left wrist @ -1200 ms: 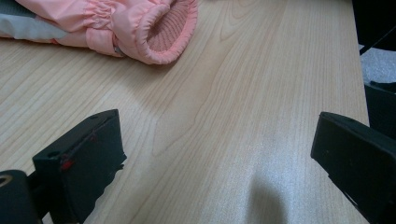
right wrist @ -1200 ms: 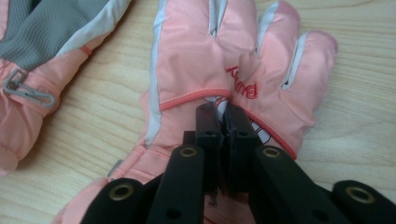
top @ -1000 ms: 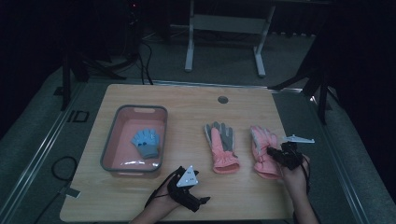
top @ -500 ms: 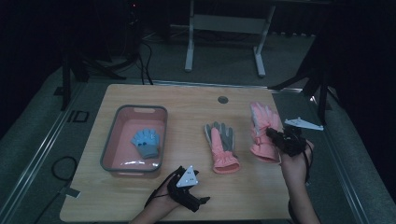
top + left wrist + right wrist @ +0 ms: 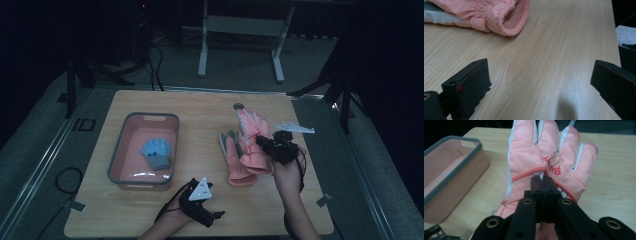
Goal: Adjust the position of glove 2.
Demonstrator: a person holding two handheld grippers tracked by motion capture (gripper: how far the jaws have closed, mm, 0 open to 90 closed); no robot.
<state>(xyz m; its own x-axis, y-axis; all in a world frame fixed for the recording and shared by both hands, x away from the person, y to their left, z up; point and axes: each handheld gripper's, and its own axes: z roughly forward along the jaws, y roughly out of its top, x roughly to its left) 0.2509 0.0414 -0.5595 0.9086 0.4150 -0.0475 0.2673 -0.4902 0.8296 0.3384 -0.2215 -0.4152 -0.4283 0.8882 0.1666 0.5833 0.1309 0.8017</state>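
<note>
Right gripper (image 5: 544,187) jaws pinch salmon-pink glove (image 5: 549,157), grey-trimmed, red lettering, lifted. Left gripper (image 5: 539,82) jaws spread.

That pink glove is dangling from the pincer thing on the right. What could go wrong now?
The right gripper pinches just a small fold on the back of the held pink glove, so the fabric might slip out and drop.

The glove's cuff hangs close to the second pink glove lying on the table, so it might drag that one out of place.

If it is headed for the bin, the limp glove could catch on the rim.
</note>
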